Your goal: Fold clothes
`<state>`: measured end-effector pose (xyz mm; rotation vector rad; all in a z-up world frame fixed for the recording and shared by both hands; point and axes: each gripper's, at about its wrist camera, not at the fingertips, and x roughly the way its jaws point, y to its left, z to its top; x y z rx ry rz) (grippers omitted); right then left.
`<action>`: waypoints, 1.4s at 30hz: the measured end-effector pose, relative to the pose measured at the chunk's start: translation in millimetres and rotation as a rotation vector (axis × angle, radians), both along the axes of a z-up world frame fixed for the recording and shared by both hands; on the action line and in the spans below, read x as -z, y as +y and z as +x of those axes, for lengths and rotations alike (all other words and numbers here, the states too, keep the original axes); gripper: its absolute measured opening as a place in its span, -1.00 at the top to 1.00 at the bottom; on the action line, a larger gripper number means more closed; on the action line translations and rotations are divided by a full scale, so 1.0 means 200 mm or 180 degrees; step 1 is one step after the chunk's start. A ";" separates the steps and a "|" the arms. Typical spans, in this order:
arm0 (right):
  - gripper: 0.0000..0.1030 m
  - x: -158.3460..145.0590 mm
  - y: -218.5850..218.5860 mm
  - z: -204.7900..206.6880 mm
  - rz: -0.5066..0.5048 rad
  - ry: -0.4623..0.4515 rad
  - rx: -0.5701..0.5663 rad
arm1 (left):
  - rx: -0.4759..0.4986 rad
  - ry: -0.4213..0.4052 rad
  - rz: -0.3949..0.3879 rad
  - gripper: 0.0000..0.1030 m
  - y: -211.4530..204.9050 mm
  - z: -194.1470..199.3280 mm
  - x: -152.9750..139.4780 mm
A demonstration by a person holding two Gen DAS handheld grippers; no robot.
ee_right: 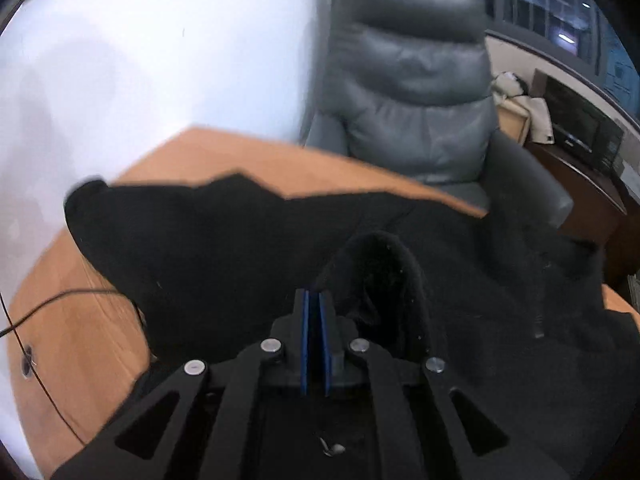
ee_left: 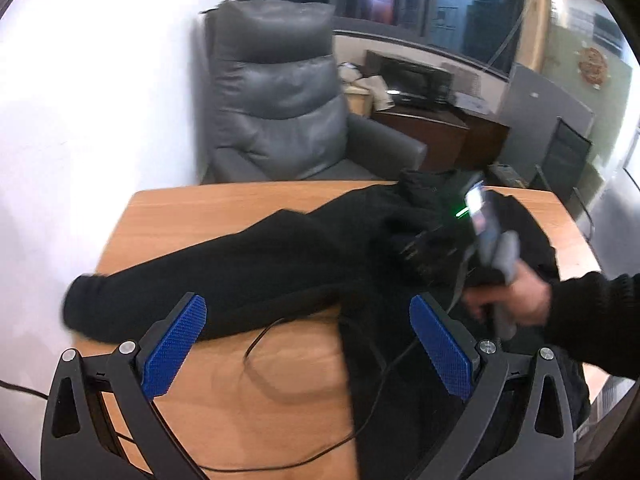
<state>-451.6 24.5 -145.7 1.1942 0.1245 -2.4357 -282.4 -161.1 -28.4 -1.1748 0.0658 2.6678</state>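
Observation:
A black garment (ee_left: 280, 256) lies spread over the wooden table (ee_left: 192, 216), one sleeve reaching left. My left gripper (ee_left: 308, 320) is open, its blue pads (ee_left: 176, 344) wide apart just above the near part of the garment and table. In the left wrist view the right gripper's body (ee_left: 486, 220) sits on the far right of the garment, held by a hand. In the right wrist view the right gripper (ee_right: 315, 300) has its blue pads together, with a raised fold of the black garment (ee_right: 376, 272) beside and under them. I cannot tell if cloth is pinched.
A grey leather armchair (ee_left: 276, 96) stands behind the table against a white wall. A thin black cable (ee_left: 260, 360) runs over the table near me and also shows in the right wrist view (ee_right: 48, 304). A dark cabinet with clutter (ee_left: 432, 120) stands at the back right.

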 end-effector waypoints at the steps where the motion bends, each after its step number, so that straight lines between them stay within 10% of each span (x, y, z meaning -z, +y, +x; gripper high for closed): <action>1: 0.61 0.01 -0.01 0.02 0.0029 -0.0018 -0.0006 | 0.0090 0.0025 0.0007 -1.00 0.04 -0.03 -0.01; 4: -0.42 -0.06 0.03 0.15 -0.0009 0.0149 -0.0062 | 0.0392 0.0117 0.0077 -1.00 0.17 -0.12 -0.06; 11: -0.75 -0.37 0.60 0.59 -0.0182 0.0727 0.0336 | 0.1366 0.0157 0.0460 -1.00 0.72 -0.39 -0.08; 16: -0.69 -0.15 1.19 0.69 0.0522 0.0475 0.1087 | 0.1717 -0.0332 0.0542 -1.00 1.13 -0.67 0.30; 23: -0.33 0.11 1.52 0.79 0.1121 0.0304 0.1030 | 0.1218 -0.1057 0.0121 -0.99 1.11 -0.84 0.89; 26: 0.16 0.07 1.57 0.81 0.0998 0.0439 0.1072 | 0.1106 -0.1137 0.0108 -0.99 1.11 -0.81 0.91; 30: 0.20 0.07 1.62 0.85 0.0797 0.0240 0.1045 | 0.0988 -0.1203 0.0045 -1.00 1.10 -0.75 0.92; 40: 0.14 0.13 1.65 0.87 0.1443 0.0282 0.0615 | 0.0898 -0.1362 -0.0078 -1.00 1.13 -0.79 0.93; 42: 0.41 0.12 1.67 0.83 0.1326 0.0318 0.0726 | 0.0899 -0.1389 -0.0105 -1.00 1.14 -0.80 0.94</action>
